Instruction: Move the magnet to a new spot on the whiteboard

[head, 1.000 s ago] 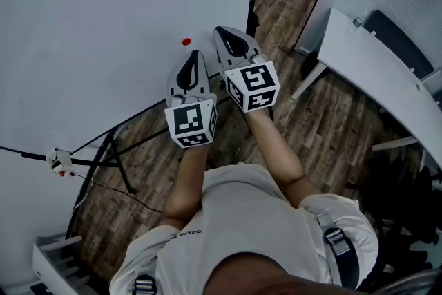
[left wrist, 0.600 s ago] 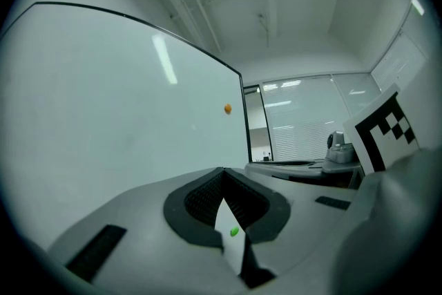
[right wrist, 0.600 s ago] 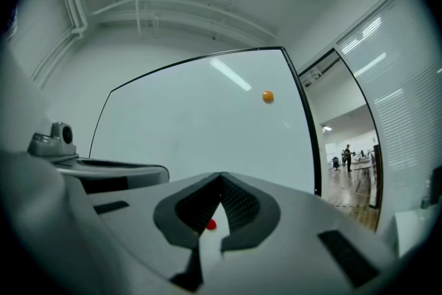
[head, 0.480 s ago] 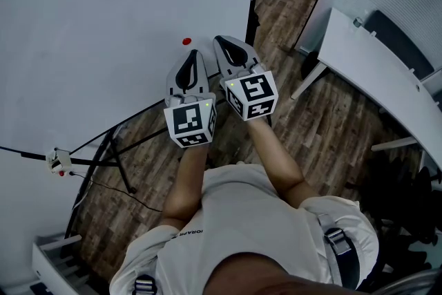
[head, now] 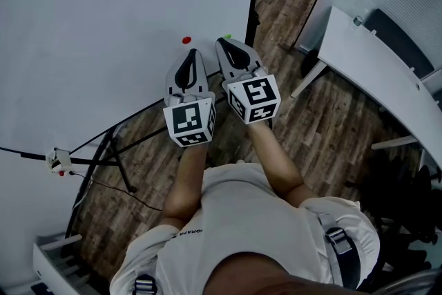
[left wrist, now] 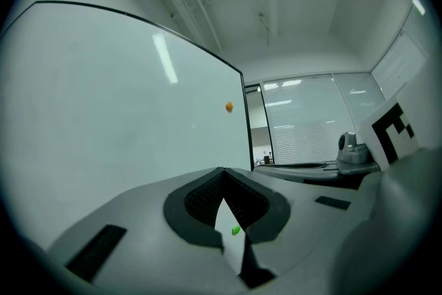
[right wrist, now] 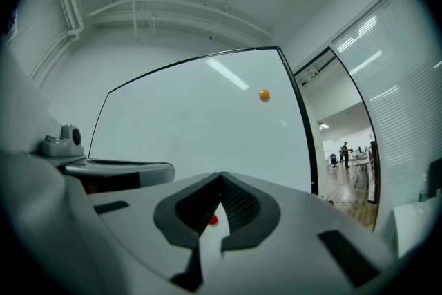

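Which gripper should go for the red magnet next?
Left, likely. In the head view the red magnet sits on the whiteboard just beyond the tip of the left gripper. The right gripper is farther off, beside the green magnet. Both are shut and empty, so open first.

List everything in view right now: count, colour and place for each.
whiteboard: one, white, ahead and to the left
stand: one, black, under the whiteboard
red magnet: one, on the whiteboard just past the left gripper
green magnet: one, on the whiteboard at the right gripper's tip
orange magnet: one, high on the whiteboard near its right edge
desk: one, white, to the right
floor: wood planks, below
left gripper: grey, shut, nothing held
right gripper: grey, shut, nothing held
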Demonstrator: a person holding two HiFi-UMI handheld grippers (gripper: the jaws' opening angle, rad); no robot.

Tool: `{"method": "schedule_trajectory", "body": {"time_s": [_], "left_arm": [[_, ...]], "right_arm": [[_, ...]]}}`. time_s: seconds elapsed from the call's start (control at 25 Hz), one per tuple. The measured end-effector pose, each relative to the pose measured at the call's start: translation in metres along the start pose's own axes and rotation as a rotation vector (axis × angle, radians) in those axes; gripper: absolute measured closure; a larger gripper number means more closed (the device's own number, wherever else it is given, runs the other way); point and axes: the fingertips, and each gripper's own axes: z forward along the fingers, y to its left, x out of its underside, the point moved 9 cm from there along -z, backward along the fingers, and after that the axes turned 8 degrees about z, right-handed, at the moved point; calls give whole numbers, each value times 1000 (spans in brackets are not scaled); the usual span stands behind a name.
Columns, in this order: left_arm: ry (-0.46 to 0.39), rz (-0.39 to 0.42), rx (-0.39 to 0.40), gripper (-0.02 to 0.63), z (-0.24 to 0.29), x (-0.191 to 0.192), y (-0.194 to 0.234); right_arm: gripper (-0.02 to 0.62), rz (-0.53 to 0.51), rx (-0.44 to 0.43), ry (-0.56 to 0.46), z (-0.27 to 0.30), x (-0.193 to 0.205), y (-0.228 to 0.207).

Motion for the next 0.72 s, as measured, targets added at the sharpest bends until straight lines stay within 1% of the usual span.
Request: {"method": "schedule_trajectory", "body": {"time_s": [0.72], "left_arm": [[6,12,2,604,-4,2,6]], "right_arm": [[582,8,-15,7,-2,5,11]]}}
